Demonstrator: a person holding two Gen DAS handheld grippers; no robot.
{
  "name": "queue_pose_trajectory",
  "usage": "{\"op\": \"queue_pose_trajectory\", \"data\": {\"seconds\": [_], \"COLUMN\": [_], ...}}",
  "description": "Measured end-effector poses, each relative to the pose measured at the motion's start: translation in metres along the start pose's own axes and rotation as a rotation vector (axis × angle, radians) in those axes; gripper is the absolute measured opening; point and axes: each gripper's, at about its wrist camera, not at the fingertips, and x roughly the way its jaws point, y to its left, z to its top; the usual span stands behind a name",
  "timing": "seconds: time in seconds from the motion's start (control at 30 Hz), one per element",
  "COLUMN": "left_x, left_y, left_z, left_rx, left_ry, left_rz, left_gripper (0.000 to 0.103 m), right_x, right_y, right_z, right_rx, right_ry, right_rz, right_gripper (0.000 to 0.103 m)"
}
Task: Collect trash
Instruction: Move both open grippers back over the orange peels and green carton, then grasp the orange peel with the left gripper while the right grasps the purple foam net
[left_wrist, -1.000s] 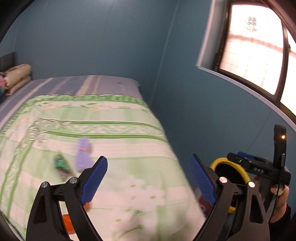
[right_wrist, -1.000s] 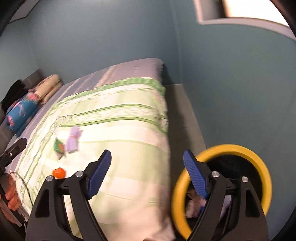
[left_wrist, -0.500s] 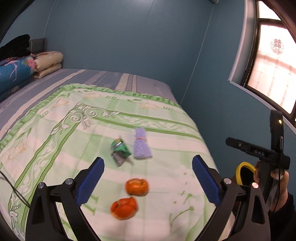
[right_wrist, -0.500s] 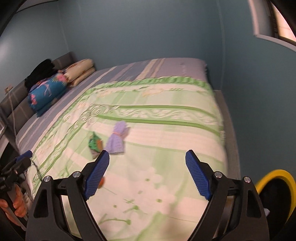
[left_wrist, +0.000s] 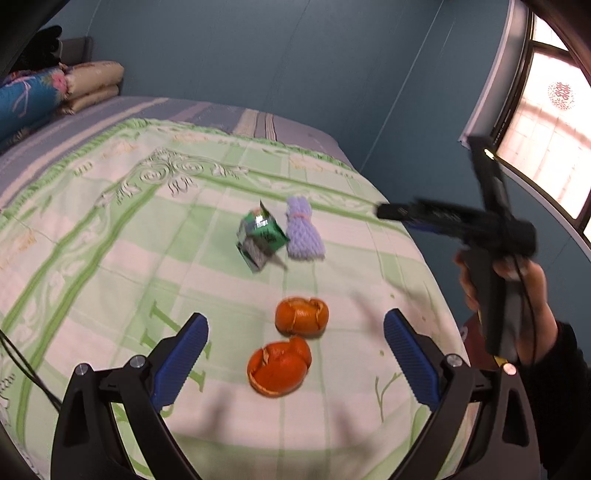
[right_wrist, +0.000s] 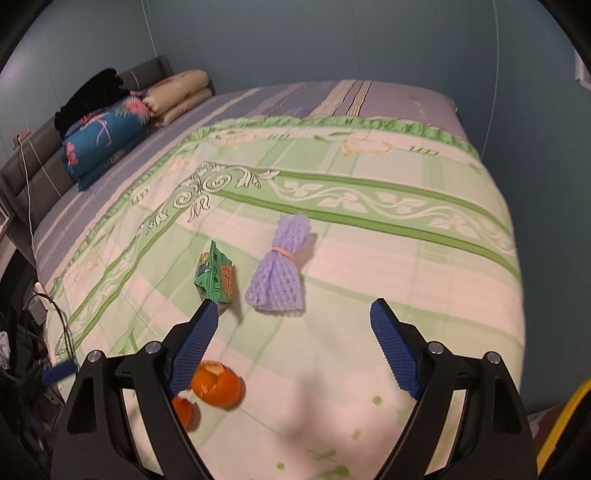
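Trash lies on the green-and-white bedspread (left_wrist: 110, 258): two orange peels (left_wrist: 279, 366) (left_wrist: 301, 316), a crumpled green wrapper (left_wrist: 261, 237) and a purple foam net (left_wrist: 304, 233). My left gripper (left_wrist: 295, 354) is open and empty, hovering just above the near peel. My right gripper (right_wrist: 291, 339) is open and empty, above the bedspread just short of the purple net (right_wrist: 279, 269). The wrapper (right_wrist: 216, 275) sits by its left finger, and the peels (right_wrist: 218, 384) (right_wrist: 184, 410) lie lower left. The right gripper's body (left_wrist: 491, 236) shows at the right of the left wrist view.
Folded bedding and pillows (right_wrist: 107, 136) lie at the head of the bed by the headboard. The yellow rim of a bin (right_wrist: 561, 424) shows beyond the bed's right edge. Blue walls and a window (left_wrist: 546, 103) stand to the right. Cables (right_wrist: 40, 306) hang at the left.
Both grippers have swung from the yellow bin at the bed's side back over the bedspread and closer to the trash. Both stay open and empty.
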Motion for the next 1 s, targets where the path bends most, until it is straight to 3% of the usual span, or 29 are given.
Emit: {"op": "queue_pose_trajectory", "data": {"seconds": [0.47, 0.8, 1.0], "left_x": [0.051, 0.07, 0.087], "left_y": [0.002, 0.002, -0.006], "left_z": [-0.025, -0.032, -0.042], "left_rx": [0.043, 0.051, 0.079], "left_ry": [0.101, 0.119, 0.163], "left_rz": [-0.061, -0.012, 0.031], "left_gripper": [0.092, 0.091, 0.067], "right_x": [0.103, 0.155, 0.171], "right_y": [0.013, 0.013, 0.01], "right_z": [0.019, 0.029, 0.029], "right_rx": [-0.026, -0.049, -0.044], "right_ry": [0.097, 0.13, 0.139], "right_rz": [-0.027, -0.08, -0.096], "right_gripper": [0.08, 0.079, 0.07]}}
